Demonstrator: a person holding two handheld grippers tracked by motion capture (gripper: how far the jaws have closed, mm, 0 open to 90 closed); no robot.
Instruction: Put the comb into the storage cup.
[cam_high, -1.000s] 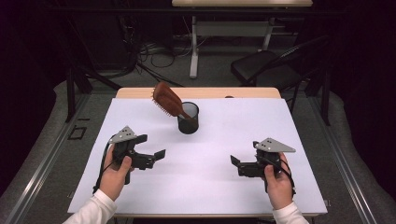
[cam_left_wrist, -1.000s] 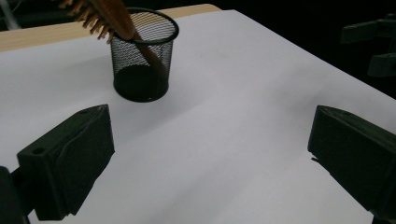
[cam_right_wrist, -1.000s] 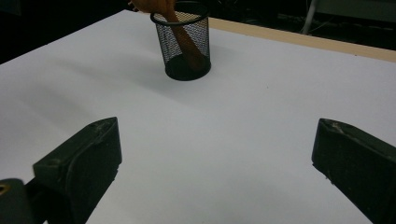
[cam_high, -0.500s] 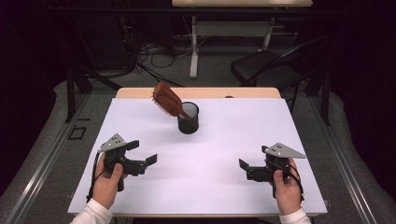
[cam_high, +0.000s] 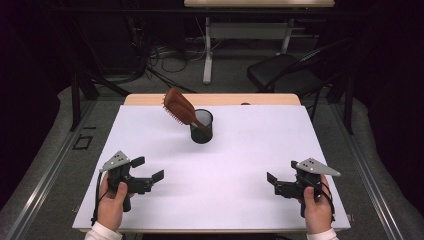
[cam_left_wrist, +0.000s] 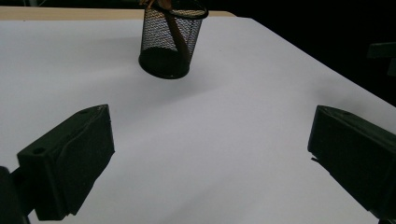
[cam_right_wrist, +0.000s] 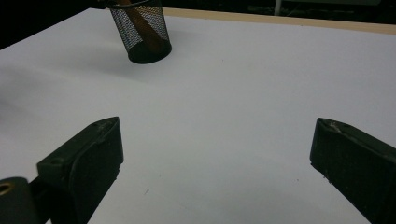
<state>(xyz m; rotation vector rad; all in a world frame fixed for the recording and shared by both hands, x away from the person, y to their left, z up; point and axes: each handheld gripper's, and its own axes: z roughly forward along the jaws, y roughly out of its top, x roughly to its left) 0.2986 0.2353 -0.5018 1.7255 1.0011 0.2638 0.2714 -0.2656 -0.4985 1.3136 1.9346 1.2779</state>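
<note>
Both grippers had come back toward you since the earlier frames, and the cup and brush had stayed where they were.

On the left, your left gripper (cam_high: 148, 169) sat low over the white sheet (cam_high: 235, 195), near the front edge, pointing inward. Its jaws stood wide apart and held nothing; the left gripper view showed only bare sheet between them.

In the middle, toward the far side, the mesh cup (cam_high: 201, 126) stood upright on the sheet, well apart from both grippers. The brush (cam_high: 178, 106) rested in it handle down, and its head leaned out over the rim to the left. The handle was visible through the mesh in both gripper views.

On the right, your right gripper (cam_high: 271, 181) mirrored the other one: near the front edge, jaws wide, empty.

I judged that the brush was already placed and you were pulling away to rest. To do this well, you should keep both grippers low and far from the cup, because the brush head was heavy on one side and a small touch could tip the cup. Please let the cables trail behind your hands, not across the sheet.
</note>
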